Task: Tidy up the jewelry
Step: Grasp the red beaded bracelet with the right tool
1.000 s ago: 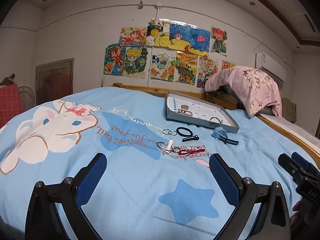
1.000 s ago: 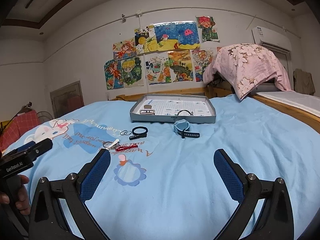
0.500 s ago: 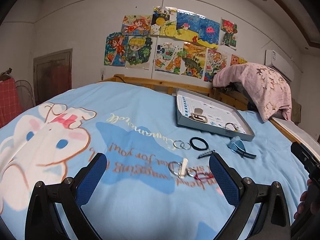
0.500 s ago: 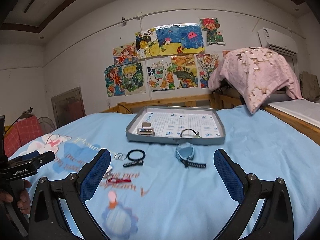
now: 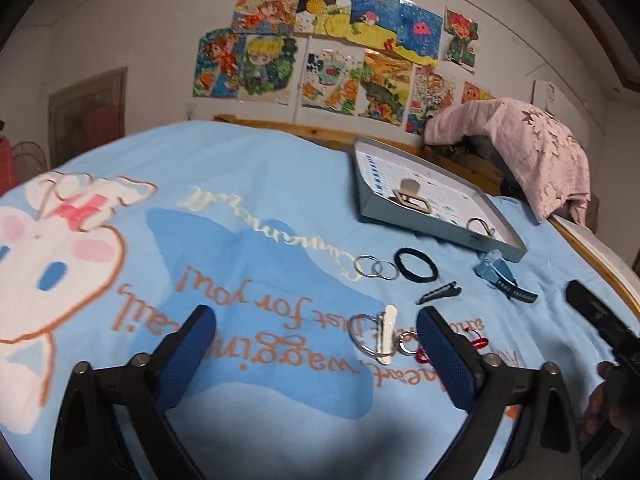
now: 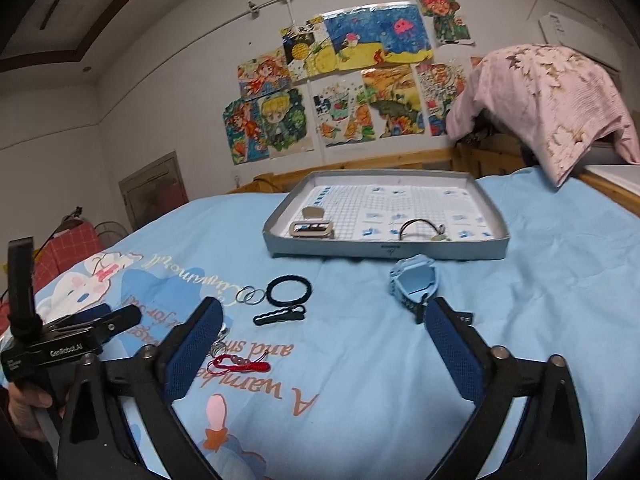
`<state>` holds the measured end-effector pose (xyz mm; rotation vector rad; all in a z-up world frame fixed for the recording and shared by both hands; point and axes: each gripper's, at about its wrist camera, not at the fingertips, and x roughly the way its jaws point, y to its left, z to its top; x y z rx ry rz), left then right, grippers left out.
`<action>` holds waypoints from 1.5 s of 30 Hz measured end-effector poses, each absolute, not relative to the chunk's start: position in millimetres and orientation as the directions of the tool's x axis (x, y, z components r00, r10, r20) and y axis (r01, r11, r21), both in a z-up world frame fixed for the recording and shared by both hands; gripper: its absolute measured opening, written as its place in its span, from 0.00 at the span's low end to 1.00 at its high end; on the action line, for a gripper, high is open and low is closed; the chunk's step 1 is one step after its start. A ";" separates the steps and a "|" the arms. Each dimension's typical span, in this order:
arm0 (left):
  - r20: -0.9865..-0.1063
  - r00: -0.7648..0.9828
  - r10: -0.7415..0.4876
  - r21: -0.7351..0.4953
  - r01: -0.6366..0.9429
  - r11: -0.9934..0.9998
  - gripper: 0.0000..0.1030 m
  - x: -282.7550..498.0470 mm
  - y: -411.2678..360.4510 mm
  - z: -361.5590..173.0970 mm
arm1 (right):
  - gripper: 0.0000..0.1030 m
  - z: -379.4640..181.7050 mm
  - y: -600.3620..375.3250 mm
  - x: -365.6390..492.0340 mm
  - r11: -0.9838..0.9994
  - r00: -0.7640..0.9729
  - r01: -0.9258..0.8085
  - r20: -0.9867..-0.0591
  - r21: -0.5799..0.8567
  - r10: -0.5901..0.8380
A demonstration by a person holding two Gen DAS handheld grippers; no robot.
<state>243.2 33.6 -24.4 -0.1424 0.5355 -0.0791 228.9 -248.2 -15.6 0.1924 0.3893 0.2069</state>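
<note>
Colourful drawings (image 6: 340, 80) cover the white wall behind a bed spread with a light blue cartoon sheet (image 5: 248, 208). Near the headboard a shallow grey tray (image 6: 386, 250) lies on the sheet, holding a metal buckle (image 6: 312, 229) and a dark cord bracelet (image 6: 420, 228). In front of the tray lie a blue watch (image 6: 414, 284), a black hair tie (image 6: 289, 290), two linked silver rings (image 6: 250, 294) and a black hair clip (image 6: 280, 315). Nearer the cameras are a large ring with a white clip (image 5: 378, 336) and a red braided cord (image 6: 238, 363). The left gripper (image 5: 316, 344) hovers over the sheet, its jaws wide apart and just narrowing, with the ring and white clip lying between them, untouched. The right gripper (image 6: 324, 340) also has its jaws wide and just narrowing, holding nothing; the red cord lies by its left finger (image 6: 196, 344). A pink blanket (image 6: 548, 100) is draped at the right.
</note>
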 end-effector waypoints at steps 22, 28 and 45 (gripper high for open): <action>-0.595 0.748 -0.295 -0.203 0.215 0.955 0.29 277.7 14.8 -57.7 | 0.42 -52.0 -218.1 255.6 0.937 0.807 -0.296 -0.476 0.186 0.349; -0.644 0.704 -0.300 -0.226 0.199 0.953 0.27 288.3 14.4 -66.1 | 0.36 -55.7 -202.7 264.5 0.926 0.769 -0.342 -0.519 0.160 0.374; -0.714 0.640 -0.283 -0.237 0.159 0.958 0.12 303.7 13.6 -75.9 | 0.29 -66.7 -189.7 272.8 0.907 0.686 -0.388 -0.605 0.164 0.404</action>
